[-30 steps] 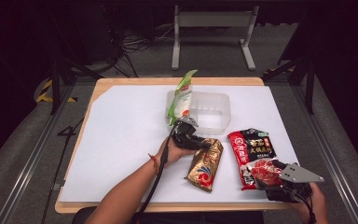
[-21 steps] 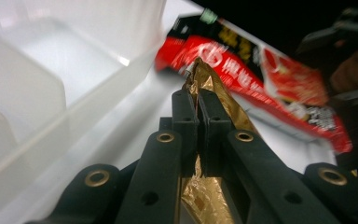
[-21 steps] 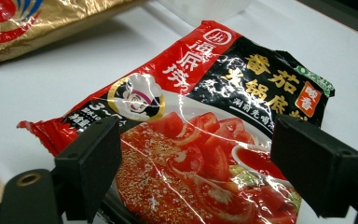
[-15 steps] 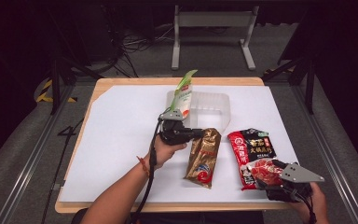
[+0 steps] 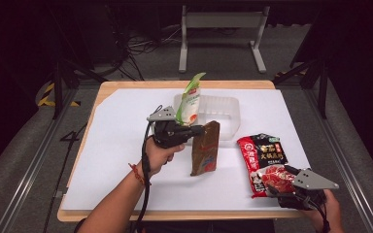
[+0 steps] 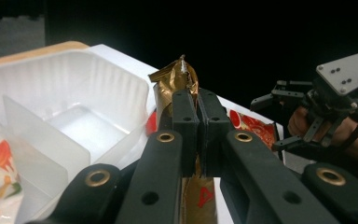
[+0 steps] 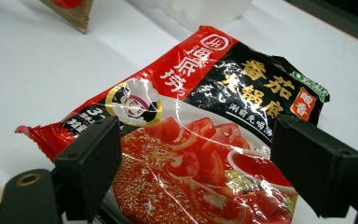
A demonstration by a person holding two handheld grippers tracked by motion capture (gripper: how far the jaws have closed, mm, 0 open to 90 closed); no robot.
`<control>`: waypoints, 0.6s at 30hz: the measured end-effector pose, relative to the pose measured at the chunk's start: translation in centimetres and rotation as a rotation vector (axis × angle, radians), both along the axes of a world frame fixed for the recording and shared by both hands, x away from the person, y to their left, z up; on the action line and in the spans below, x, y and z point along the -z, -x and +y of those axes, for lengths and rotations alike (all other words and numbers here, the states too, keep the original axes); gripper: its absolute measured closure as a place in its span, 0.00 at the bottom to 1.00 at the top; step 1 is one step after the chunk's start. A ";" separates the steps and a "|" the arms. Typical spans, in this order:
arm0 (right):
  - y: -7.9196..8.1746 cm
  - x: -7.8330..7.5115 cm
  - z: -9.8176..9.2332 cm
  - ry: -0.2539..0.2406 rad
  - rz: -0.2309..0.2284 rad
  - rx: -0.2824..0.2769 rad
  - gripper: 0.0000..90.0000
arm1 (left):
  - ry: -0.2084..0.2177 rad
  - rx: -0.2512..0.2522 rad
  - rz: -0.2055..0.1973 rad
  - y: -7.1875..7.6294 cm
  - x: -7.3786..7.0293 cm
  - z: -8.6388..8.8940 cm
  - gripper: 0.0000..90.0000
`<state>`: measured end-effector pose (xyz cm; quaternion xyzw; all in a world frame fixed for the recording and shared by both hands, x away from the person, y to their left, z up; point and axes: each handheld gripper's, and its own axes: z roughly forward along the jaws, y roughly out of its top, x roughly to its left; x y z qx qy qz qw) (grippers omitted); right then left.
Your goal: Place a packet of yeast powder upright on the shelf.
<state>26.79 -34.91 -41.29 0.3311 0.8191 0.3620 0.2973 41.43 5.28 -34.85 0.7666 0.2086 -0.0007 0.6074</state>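
your left gripper [image 5: 200, 130]: jaws clamped tight on the brown-gold snack pouch [image 5: 205, 148], hanging upright mid-table just in front of the clear plastic tray [image 5: 223, 109] | your right gripper [image 7: 193, 158]: jaws wide apart, nothing gripped, over the red hotpot-base packet [image 7: 205, 135] near the table's front right corner

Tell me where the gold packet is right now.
In the high view the gold packet hangs mid-table, pinched at its top by the left hand-held gripper, just before the white tray and left of the red packet.
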 end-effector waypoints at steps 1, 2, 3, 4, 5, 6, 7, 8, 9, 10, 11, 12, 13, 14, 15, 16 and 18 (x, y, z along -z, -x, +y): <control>0.0 0.0 0.0 0.001 -0.001 0.000 0.19 | 0.007 0.005 0.007 0.1 -0.1 0.0 0.98; 0.0 0.0 0.0 0.001 -0.001 0.000 0.19 | 0.007 0.005 0.007 0.1 -0.1 0.0 0.98; 0.0 0.0 0.1 0.001 0.001 -0.001 0.19 | 0.006 0.008 -0.002 0.3 -0.3 -0.1 0.98; 0.0 0.0 0.1 0.001 0.000 -0.002 0.19 | 0.006 0.008 -0.002 0.3 -0.3 -0.1 0.98; 0.0 0.0 0.1 0.001 0.000 -0.002 0.19 | 0.013 0.010 0.001 0.3 -0.3 0.0 0.98; 0.0 0.0 0.0 0.002 -0.001 -0.002 0.19 | 0.018 0.010 0.000 0.3 -0.4 0.0 0.98; 0.0 0.0 0.0 0.001 -0.002 -0.002 0.19 | 0.020 -0.006 -0.002 0.4 -0.4 0.1 0.98; 0.0 0.0 0.0 -0.001 -0.002 -0.001 0.19 | 0.032 -0.006 0.001 0.3 -0.4 0.2 0.98; 0.0 0.0 0.0 -0.002 -0.001 0.000 0.19 | 0.043 0.001 0.004 0.3 -0.4 0.3 0.98; 0.0 -0.1 -0.1 -0.002 -0.002 0.000 0.19 | 0.047 -0.005 0.003 0.3 -0.5 0.4 0.98; 0.0 -0.1 -0.1 -0.002 -0.003 0.001 0.19 | 0.053 -0.004 0.001 0.3 -0.6 0.5 0.98; 0.0 -0.1 -0.1 -0.002 -0.004 0.001 0.19 | 0.065 -0.006 0.009 0.3 -0.6 0.6 0.98; 0.1 -0.1 -0.1 -0.003 -0.003 0.003 0.19 | 0.073 -0.016 0.006 0.3 -0.8 0.8 0.98; 0.1 -0.1 -0.1 -0.003 -0.003 0.003 0.19 | 0.080 -0.029 0.004 0.4 -0.9 1.0 0.98; 0.1 -0.1 -0.1 -0.002 -0.003 0.003 0.19 | 0.085 -0.041 -0.003 0.4 -1.1 1.3 0.98; 0.1 -0.1 -0.1 -0.002 -0.004 0.003 0.19 | 0.096 -0.055 -0.010 0.5 -1.3 1.5 0.98; 0.1 -0.1 -0.1 -0.001 -0.006 0.000 0.19 | 0.125 -0.081 -0.023 0.6 -1.7 2.0 0.98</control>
